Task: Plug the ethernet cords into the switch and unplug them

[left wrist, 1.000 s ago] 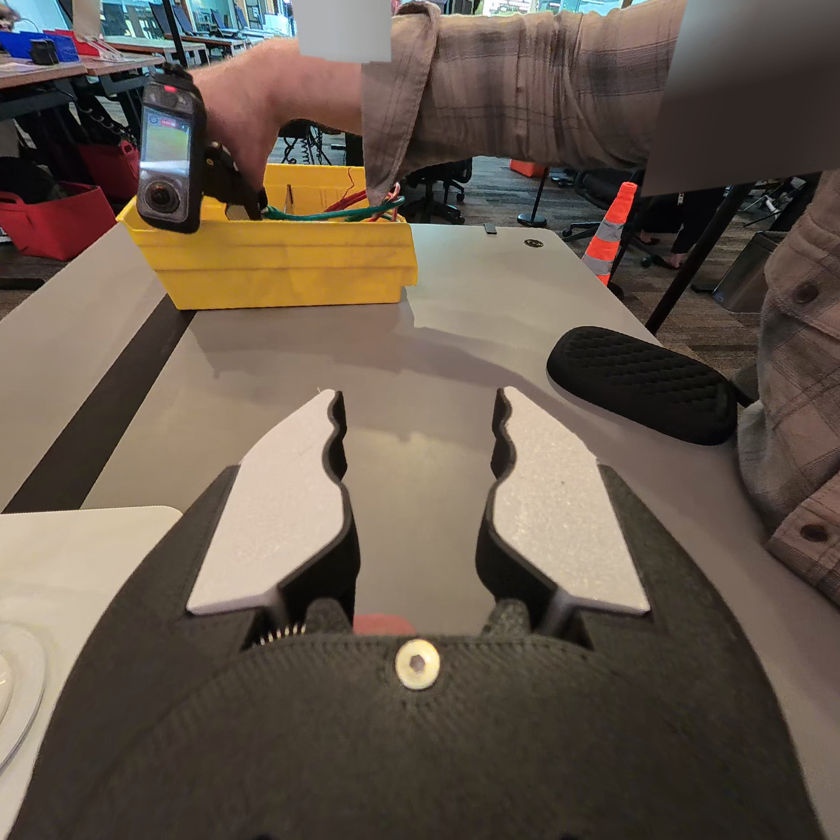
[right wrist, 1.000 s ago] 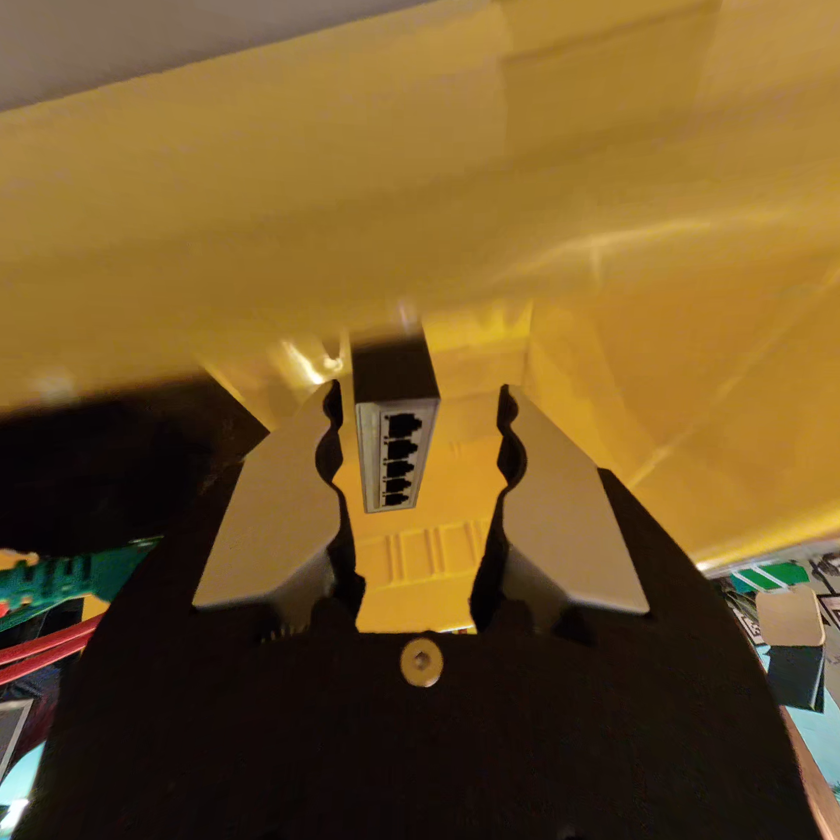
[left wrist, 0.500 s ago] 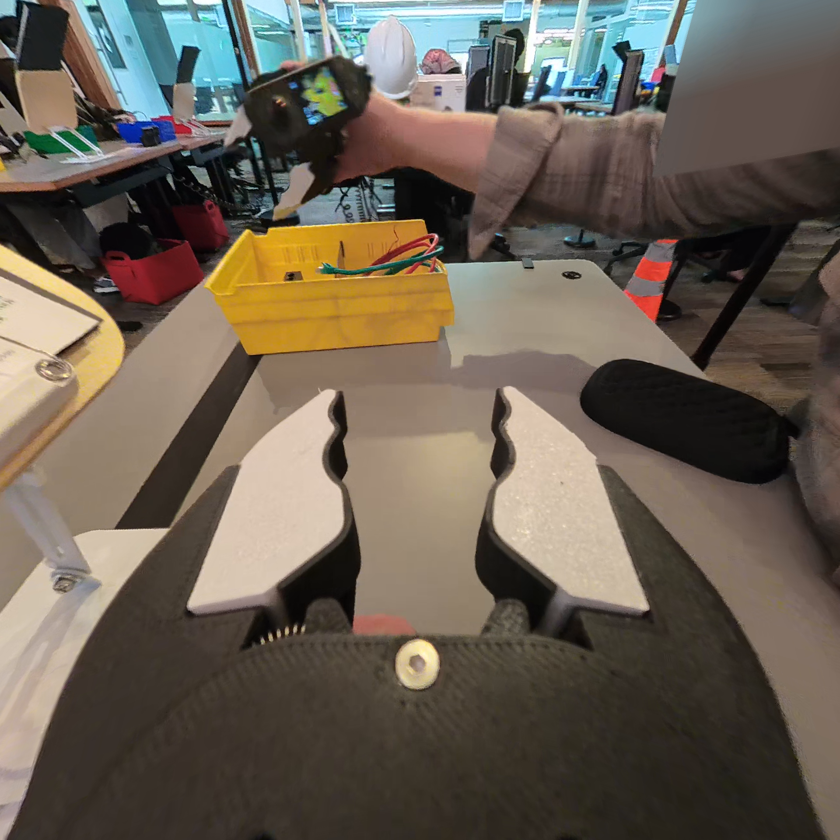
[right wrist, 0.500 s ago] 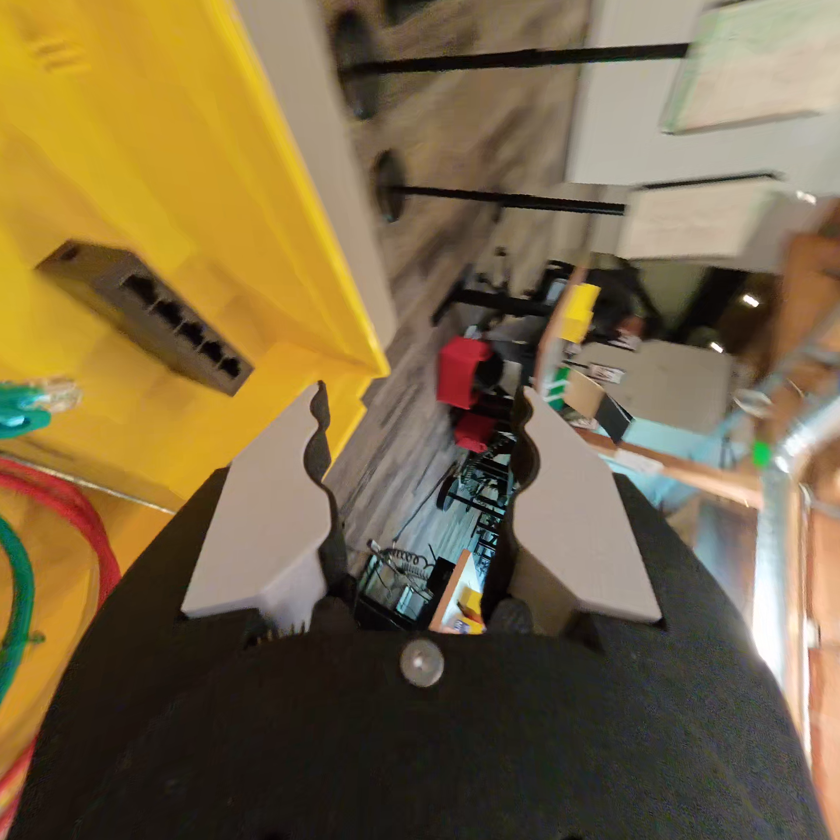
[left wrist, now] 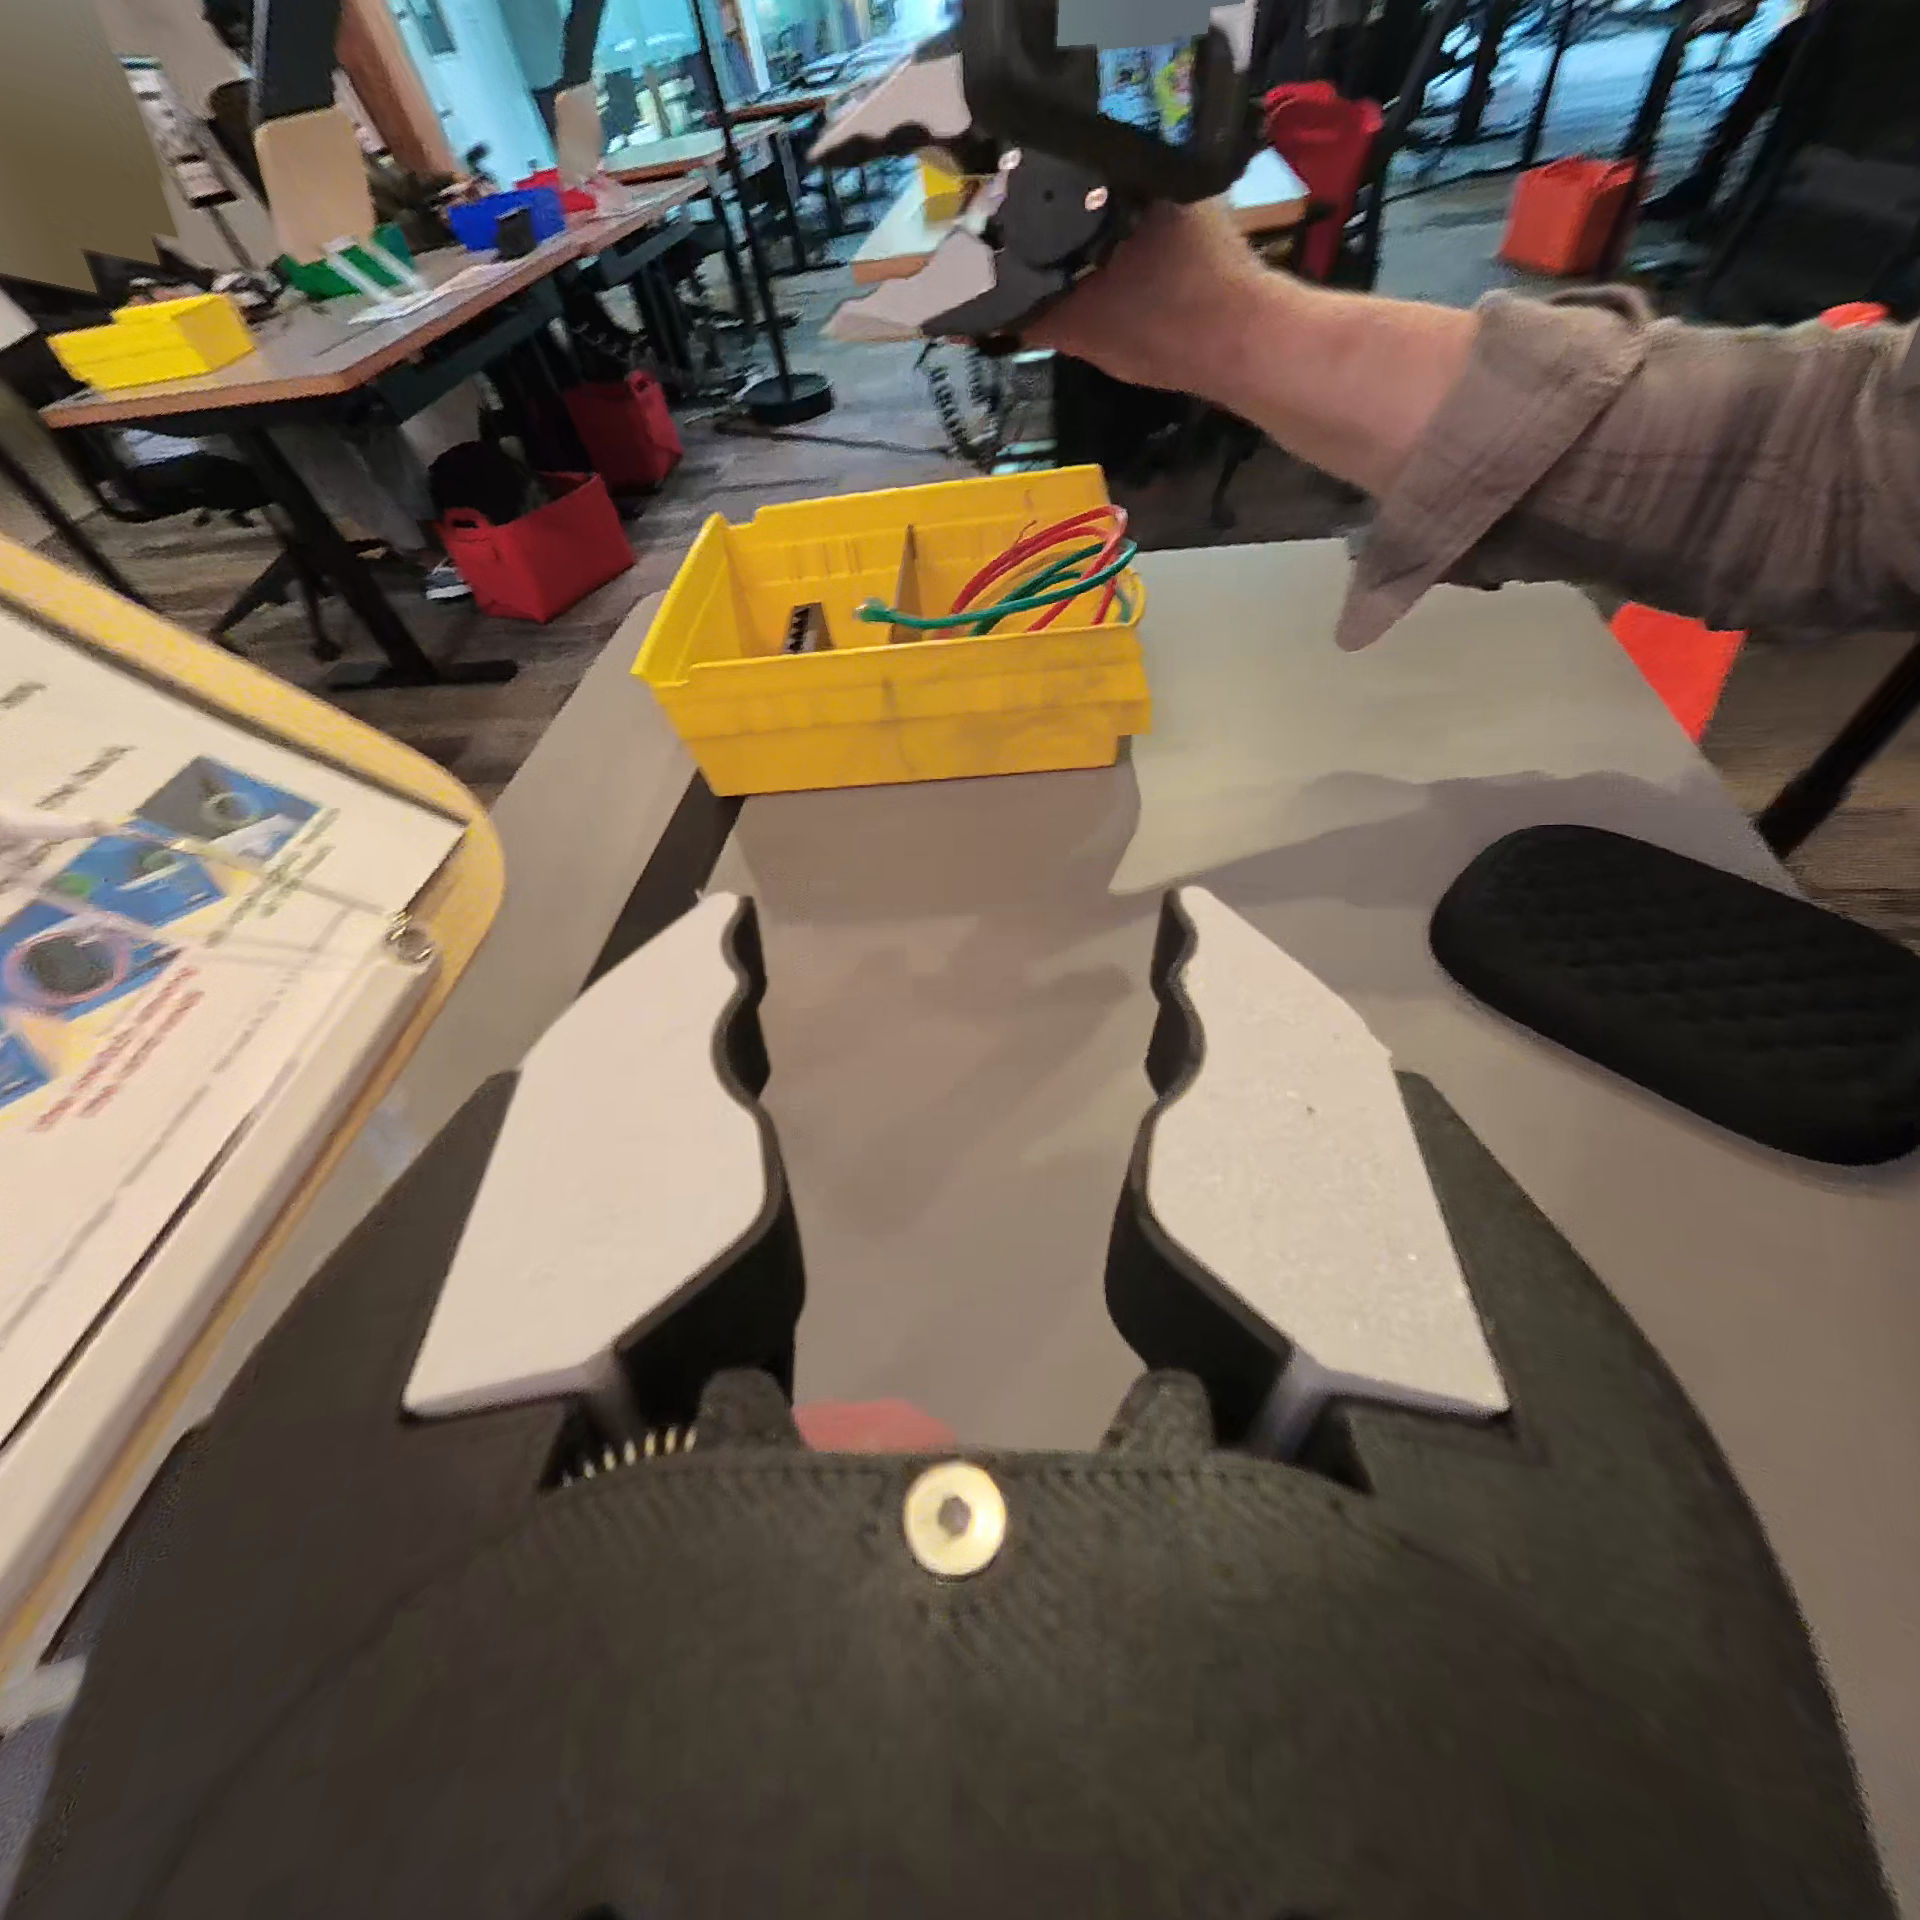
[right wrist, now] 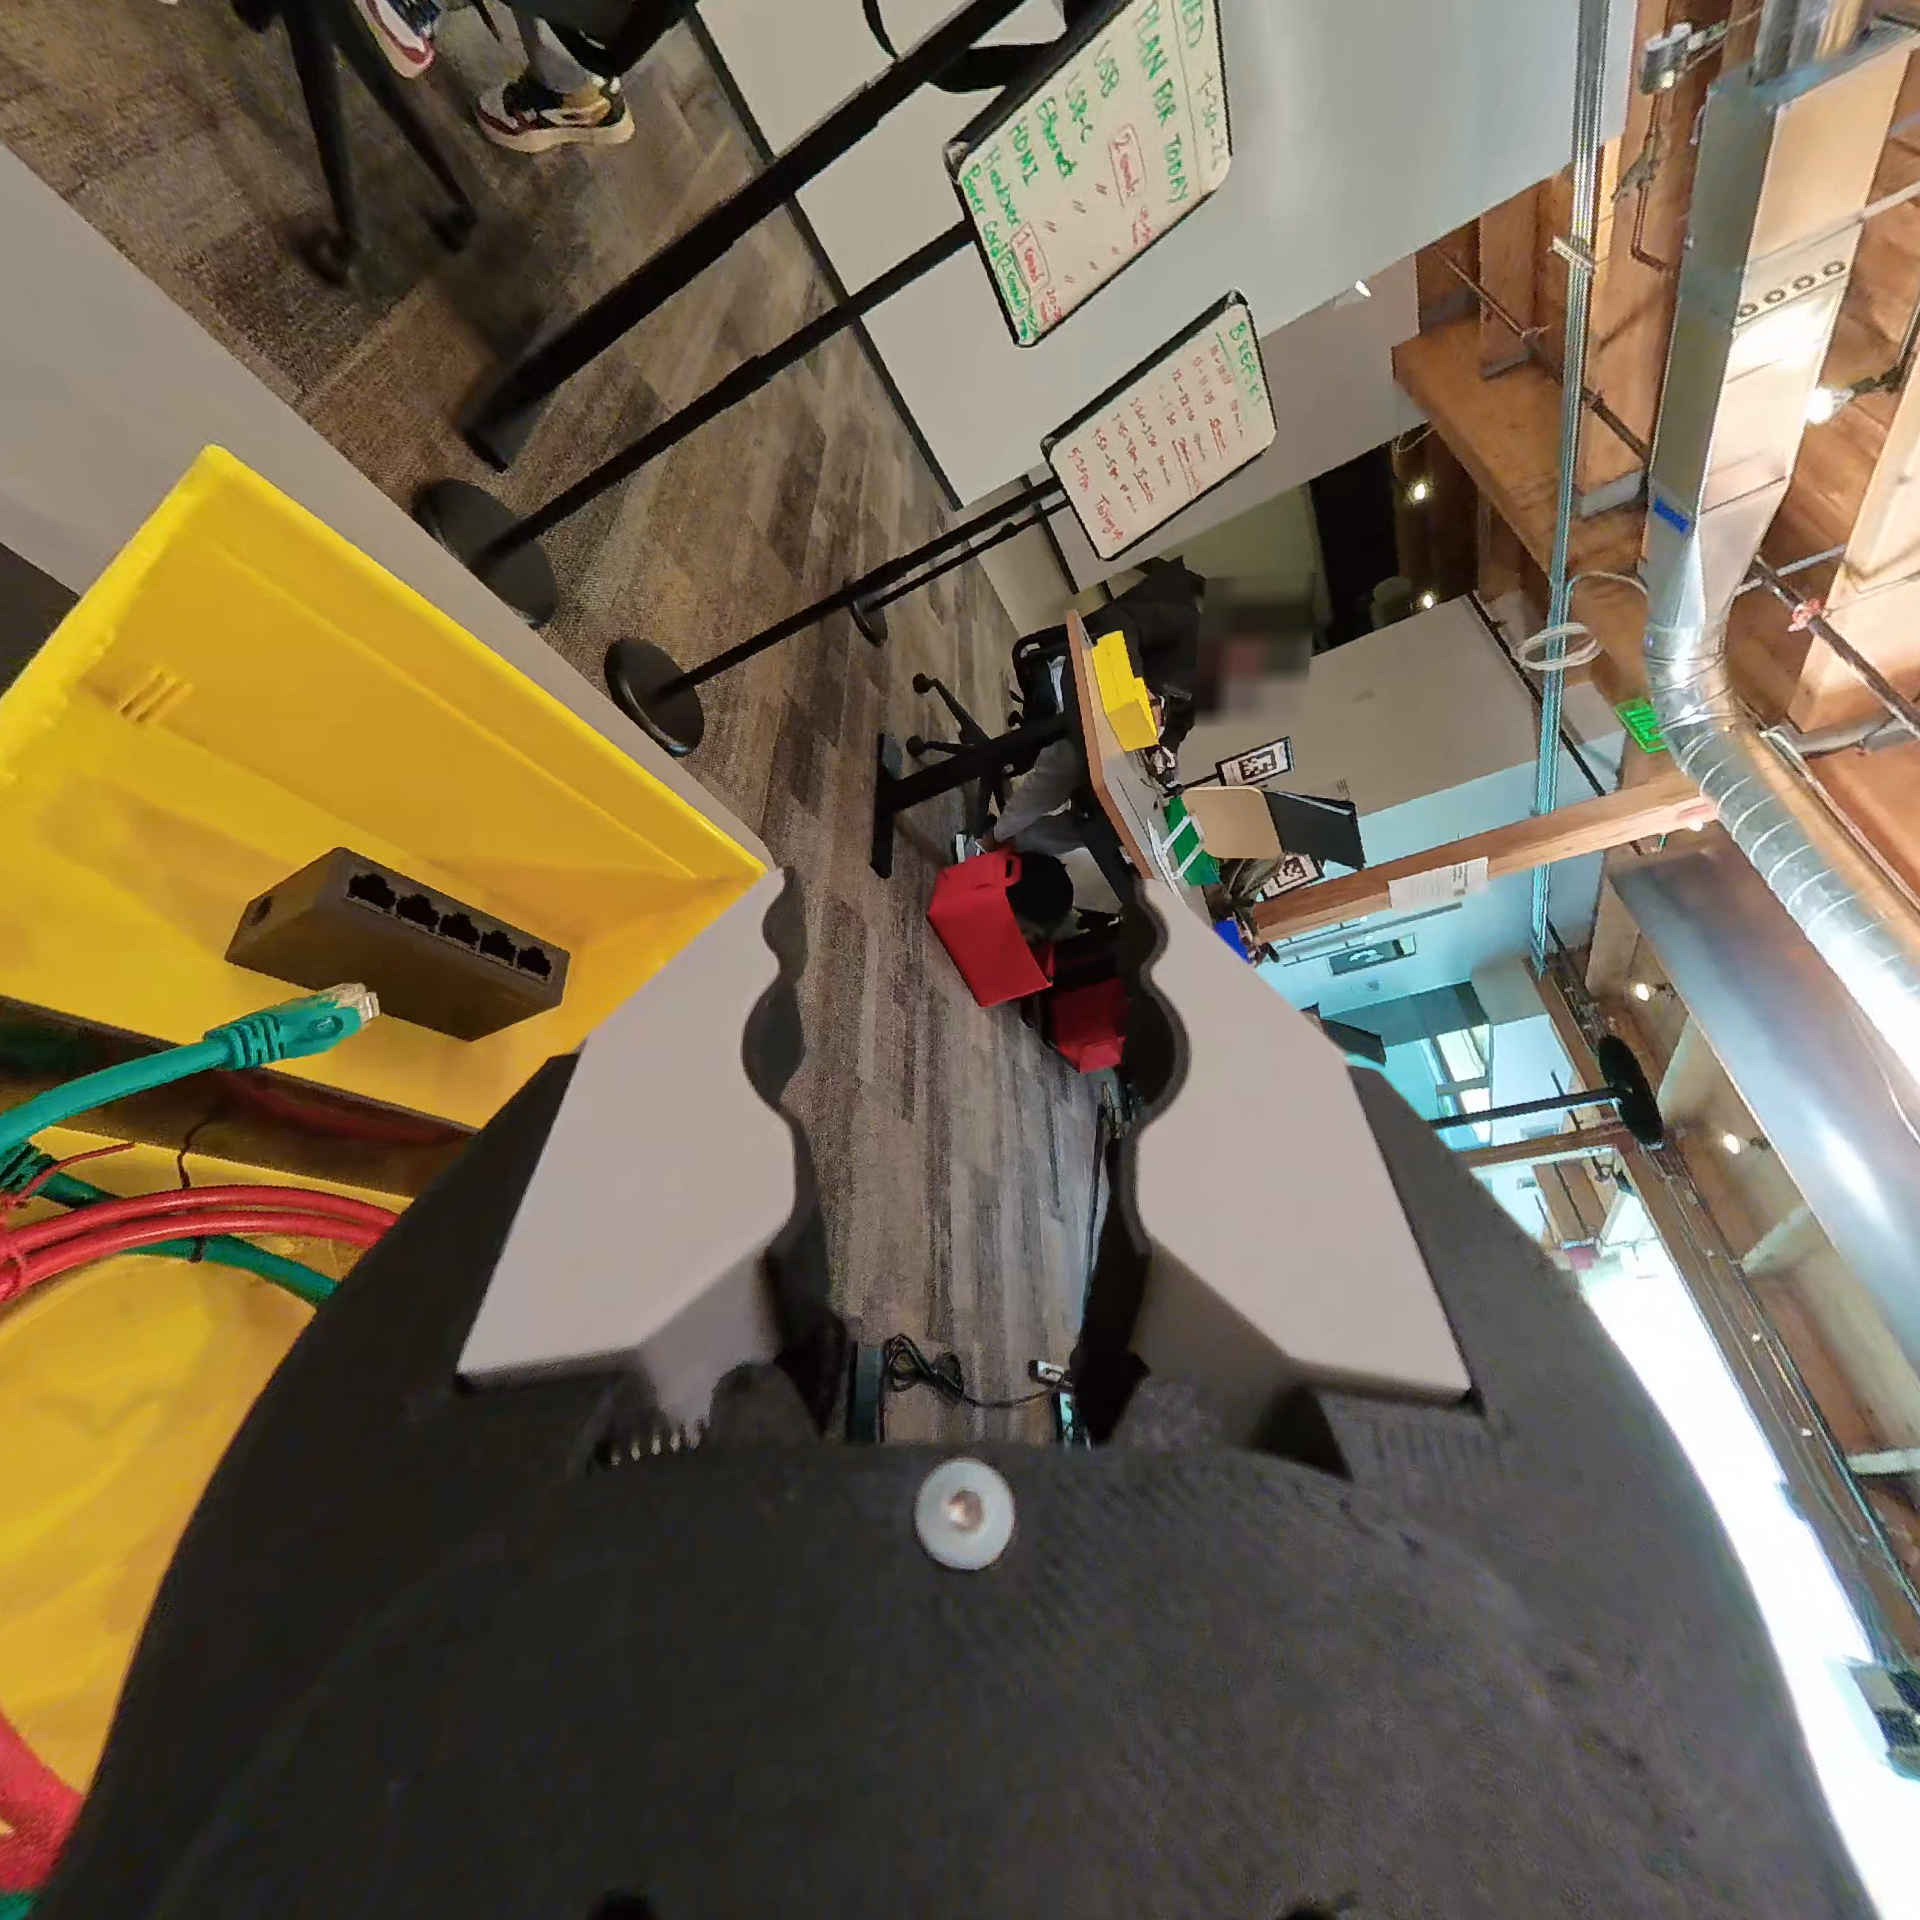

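A yellow bin [left wrist: 904, 717] stands on the grey table [left wrist: 1351, 748]. In its left compartment lies the dark switch [right wrist: 400, 940] with a row of empty ports; it also shows in the left wrist view [left wrist: 802, 630]. Green [right wrist: 156, 1065] and red [right wrist: 187, 1221] ethernet cords coil in the right compartment; the green plug [right wrist: 348, 1003] hangs free near the switch. My left gripper [left wrist: 954, 935] is open and empty, low over the table in front of the bin. My right gripper [right wrist: 961, 940] is open and empty, rolled sideways, held high above the bin [left wrist: 904, 223].
A black padded rest [left wrist: 1683, 987] lies on the table at right. A yellow-edged board with printed sheets [left wrist: 197, 935] is at left. Other tables, red bags [left wrist: 540, 540], whiteboards on stands [right wrist: 1091, 156] and an orange cone [left wrist: 1673, 655] fill the room behind. Across from one pair of fingers to the other is roughly 40 centimeters.
My right gripper has lifted out of the bin, away from the switch, and rolled sideways above it, still open and empty. The left gripper has risen and swung to the left.
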